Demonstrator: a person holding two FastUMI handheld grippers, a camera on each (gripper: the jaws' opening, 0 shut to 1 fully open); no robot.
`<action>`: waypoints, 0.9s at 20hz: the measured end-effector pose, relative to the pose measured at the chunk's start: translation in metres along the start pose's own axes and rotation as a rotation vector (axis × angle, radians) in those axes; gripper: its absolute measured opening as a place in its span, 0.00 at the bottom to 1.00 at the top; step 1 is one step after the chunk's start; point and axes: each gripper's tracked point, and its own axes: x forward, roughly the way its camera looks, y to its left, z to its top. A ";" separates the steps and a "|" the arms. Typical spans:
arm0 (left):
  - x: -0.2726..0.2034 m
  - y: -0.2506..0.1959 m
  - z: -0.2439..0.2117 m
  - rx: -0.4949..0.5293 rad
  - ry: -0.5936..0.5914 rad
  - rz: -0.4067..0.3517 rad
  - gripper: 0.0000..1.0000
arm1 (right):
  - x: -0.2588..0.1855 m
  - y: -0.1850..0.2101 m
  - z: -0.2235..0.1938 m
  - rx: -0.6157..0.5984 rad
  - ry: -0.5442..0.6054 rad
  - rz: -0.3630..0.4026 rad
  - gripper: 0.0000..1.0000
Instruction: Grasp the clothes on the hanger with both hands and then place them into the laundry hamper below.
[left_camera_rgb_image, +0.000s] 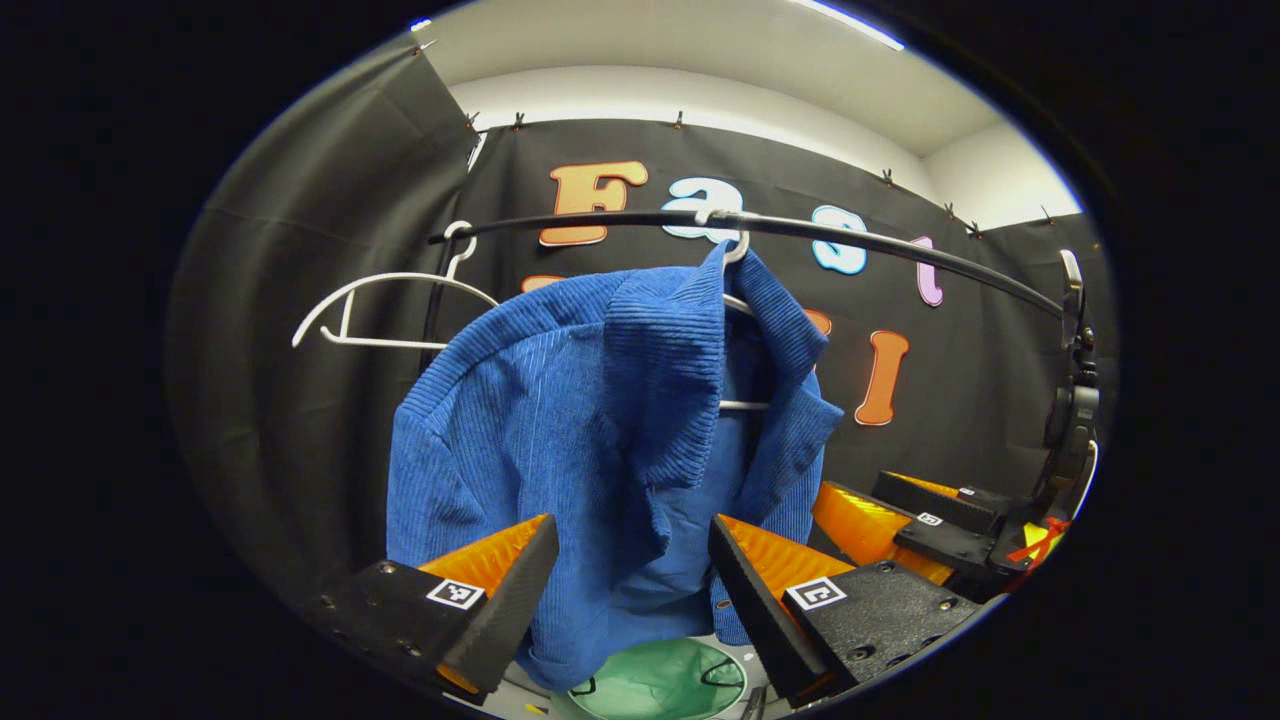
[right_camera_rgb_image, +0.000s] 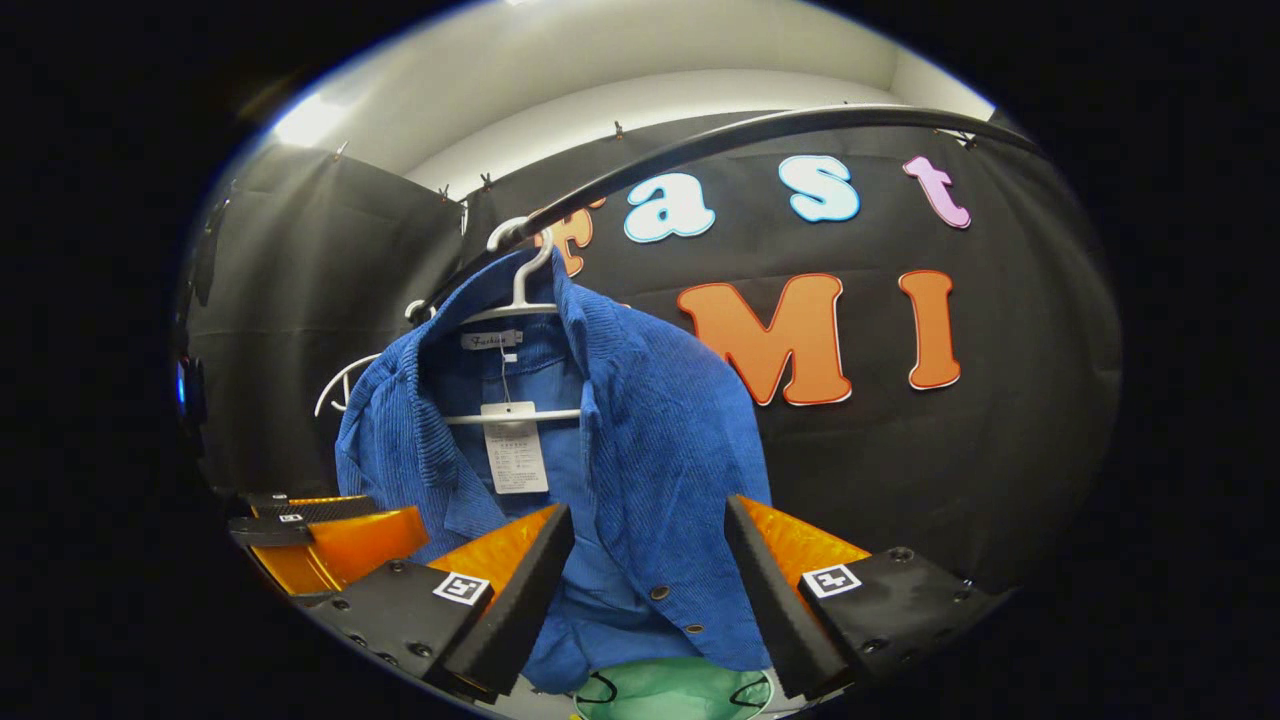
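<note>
A blue corduroy shirt (left_camera_rgb_image: 590, 440) (right_camera_rgb_image: 640, 440) hangs on a white hanger (right_camera_rgb_image: 515, 300) from a black rail (left_camera_rgb_image: 850, 240) (right_camera_rgb_image: 720, 140). A paper tag (right_camera_rgb_image: 513, 447) dangles inside its collar. Below it sits a green laundry hamper (left_camera_rgb_image: 665, 680) (right_camera_rgb_image: 675, 692). My left gripper (left_camera_rgb_image: 632, 575) is open, its fingers either side of the shirt's lower front, not pressing it. My right gripper (right_camera_rgb_image: 648, 570) is open too, facing the shirt's buttoned edge. In the left gripper view the right gripper (left_camera_rgb_image: 900, 525) shows beside the shirt; in the right gripper view the left gripper (right_camera_rgb_image: 320, 535) shows at the left.
An empty white hanger (left_camera_rgb_image: 385, 305) (right_camera_rgb_image: 340, 385) hangs on the rail to one side of the shirt. The rail's upright stand (left_camera_rgb_image: 1072, 400) rises at the right of the left gripper view. Black cloth walls close the booth behind.
</note>
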 end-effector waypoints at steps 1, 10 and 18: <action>0.005 0.001 -0.001 -0.001 0.005 -0.004 0.95 | 0.007 0.004 -0.002 -0.006 0.005 0.009 0.94; 0.031 0.007 -0.017 0.019 0.038 -0.029 0.95 | 0.048 0.013 -0.020 0.034 0.040 0.039 0.52; 0.051 -0.002 -0.020 0.025 0.039 -0.057 0.95 | 0.061 0.017 -0.023 0.083 0.063 0.079 0.17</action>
